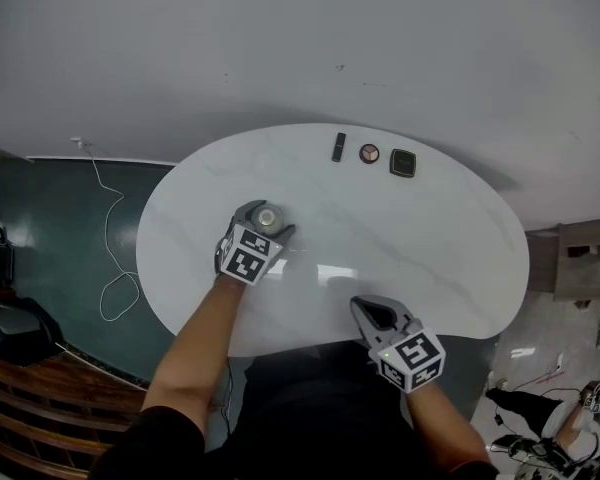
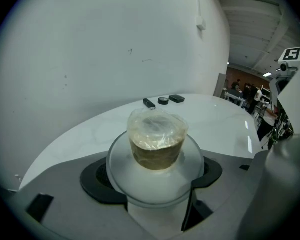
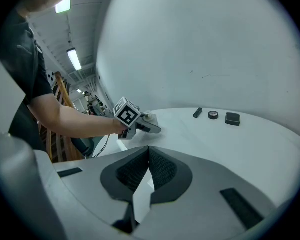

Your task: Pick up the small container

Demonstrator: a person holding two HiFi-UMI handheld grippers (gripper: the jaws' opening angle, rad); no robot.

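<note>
The small container is a clear round cup with brownish contents and a crinkled film over its top. It sits between the jaws of my left gripper, whose dark pads press on its wide lower rim from both sides. In the head view the container shows at the tip of the left gripper, over the left part of the white table. Whether it touches the tabletop I cannot tell. My right gripper is near the table's front edge, its ribbed pads pressed together with nothing between them.
Along the table's far edge lie a black stick, a small round disc and a black square case. A white cable trails on the dark floor to the left. A grey wall rises behind the table.
</note>
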